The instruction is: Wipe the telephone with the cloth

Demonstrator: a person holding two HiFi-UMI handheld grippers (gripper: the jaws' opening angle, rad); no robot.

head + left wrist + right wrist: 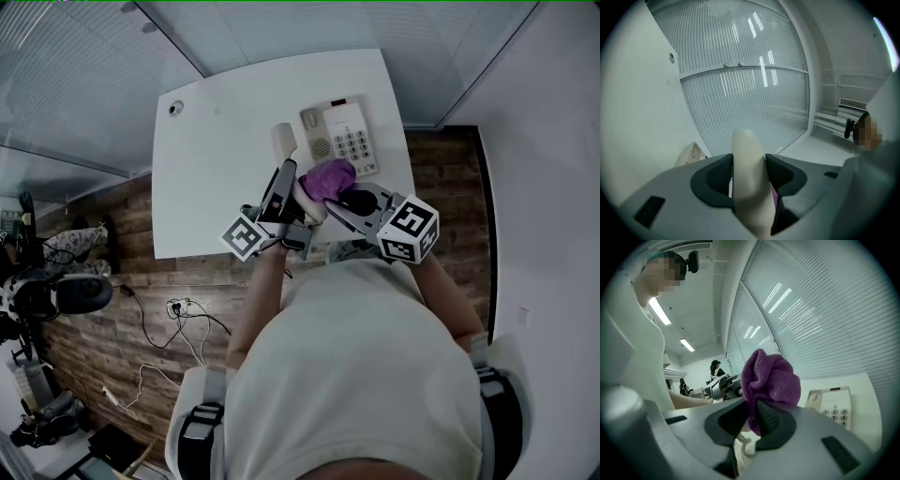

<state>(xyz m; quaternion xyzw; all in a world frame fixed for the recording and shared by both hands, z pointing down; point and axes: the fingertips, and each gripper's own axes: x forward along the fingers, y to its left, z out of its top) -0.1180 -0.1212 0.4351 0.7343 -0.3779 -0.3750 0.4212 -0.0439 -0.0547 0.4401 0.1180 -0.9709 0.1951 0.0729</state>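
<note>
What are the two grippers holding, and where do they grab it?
The left gripper holds the phone handset across its handle, with one rounded end sticking out. The right gripper pinches a purple cloth by its bunched lower part.

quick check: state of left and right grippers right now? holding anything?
left gripper: closed on the phone handset, held off its base.
right gripper: closed on the purple cloth.

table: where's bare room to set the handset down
Bare: the left half of the table, from the corner grommet to the near edge. Crowded: in front of the telephone, where the left hand-held gripper holds the handset and the right hand-held gripper the cloth.
</note>
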